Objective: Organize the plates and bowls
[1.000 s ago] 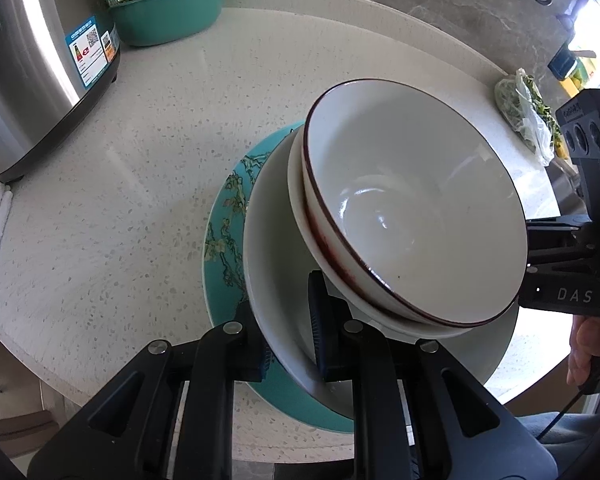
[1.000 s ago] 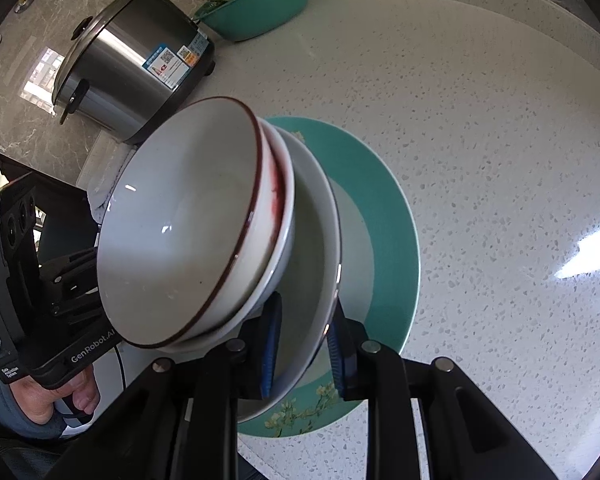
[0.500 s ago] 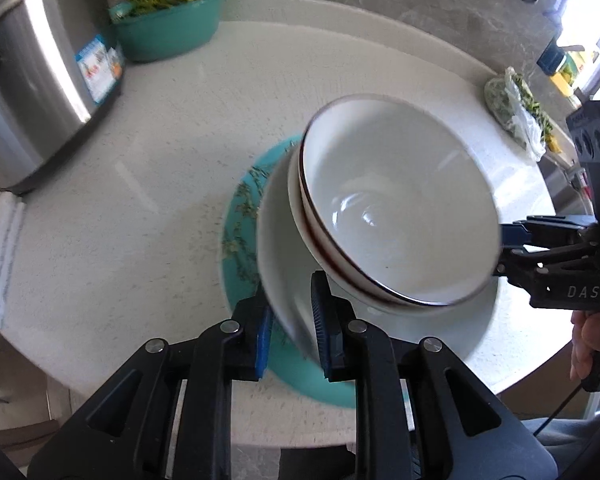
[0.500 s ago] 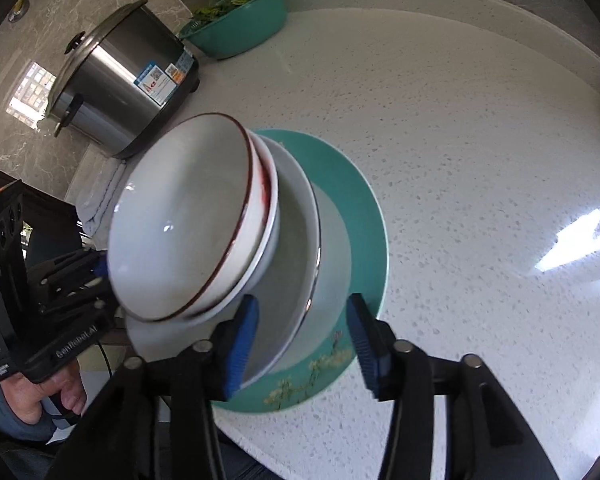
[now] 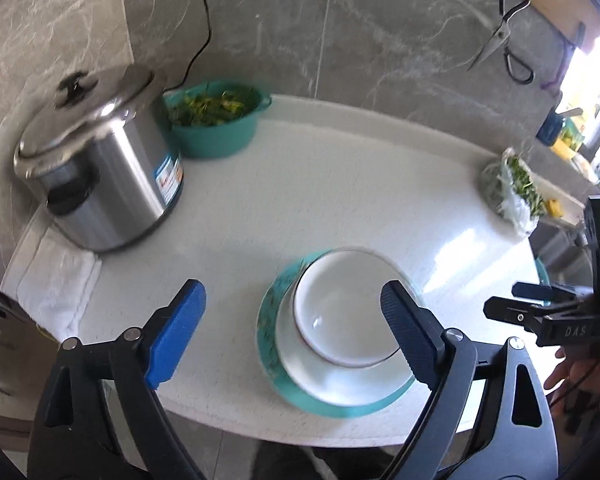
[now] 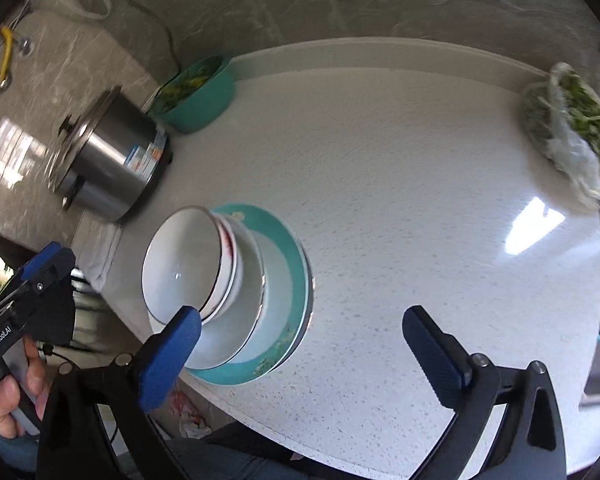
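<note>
A stack stands on the white counter (image 5: 340, 184). At the bottom is a teal flowered plate (image 5: 271, 344), on it a white deep plate (image 5: 300, 372), and on top two nested white bowls with dark red rims (image 5: 340, 312). The right wrist view shows the same bowls (image 6: 180, 264) and teal plate (image 6: 296, 276). My left gripper (image 5: 292, 296) hovers above the stack's left side, jaws opening wide, touching nothing. My right gripper (image 6: 300, 320) hangs above the stack's right edge, jaws also opening, nothing gripped.
A steel rice cooker (image 5: 100, 176) and a teal basin of greens (image 5: 216, 120) stand at the back left. A white towel (image 5: 52, 276) lies beside the cooker. A bag of greens (image 5: 512, 192) sits at the right edge. Scissors (image 5: 500, 36) hang on the wall.
Both grippers were shut on the white plate's rim. They have let go, opened wide and risen well above the stack, which now rests on the teal plate.
</note>
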Motion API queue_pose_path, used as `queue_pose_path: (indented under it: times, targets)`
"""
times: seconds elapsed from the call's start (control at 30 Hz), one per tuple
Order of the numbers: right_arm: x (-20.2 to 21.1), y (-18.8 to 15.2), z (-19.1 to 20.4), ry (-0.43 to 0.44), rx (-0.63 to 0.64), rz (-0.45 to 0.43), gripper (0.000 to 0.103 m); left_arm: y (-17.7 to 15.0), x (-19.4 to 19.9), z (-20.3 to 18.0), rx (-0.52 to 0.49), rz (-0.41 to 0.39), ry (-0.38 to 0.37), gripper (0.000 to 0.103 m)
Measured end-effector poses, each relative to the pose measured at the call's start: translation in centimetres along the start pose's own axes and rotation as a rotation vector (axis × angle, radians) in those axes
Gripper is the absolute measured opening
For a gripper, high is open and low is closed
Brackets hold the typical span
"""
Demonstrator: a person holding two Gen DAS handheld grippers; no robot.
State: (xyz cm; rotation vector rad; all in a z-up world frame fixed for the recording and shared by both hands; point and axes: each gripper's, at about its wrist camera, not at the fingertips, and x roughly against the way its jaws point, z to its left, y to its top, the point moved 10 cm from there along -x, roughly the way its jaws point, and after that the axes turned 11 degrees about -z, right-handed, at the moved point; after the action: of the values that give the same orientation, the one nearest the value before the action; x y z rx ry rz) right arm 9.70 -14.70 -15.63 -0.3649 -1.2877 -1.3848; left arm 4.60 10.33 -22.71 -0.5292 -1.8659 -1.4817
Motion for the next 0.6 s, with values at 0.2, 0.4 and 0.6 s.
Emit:
queue_pose_path:
  times: [0.2, 0.4, 0.6]
  targets:
    - [2.0, 0.8, 0.1, -0.125, -0.103, -0.079, 0.103, 1.6, -0.7, -2.1, -0.101, 0.049, -0.091, 0.089]
    - [2.7, 0.7, 3.1, -0.227, -0.225, -0.123, 0.103, 2.6, -3.1, -1.0, -0.216, 0.148, -0.182, 0.089]
    - [3.4, -0.4, 5.2, -0.331, -0.308, -0.114, 0.103, 3.4, -2.5, -0.4, -0.311, 0.163, -0.229, 0.089]
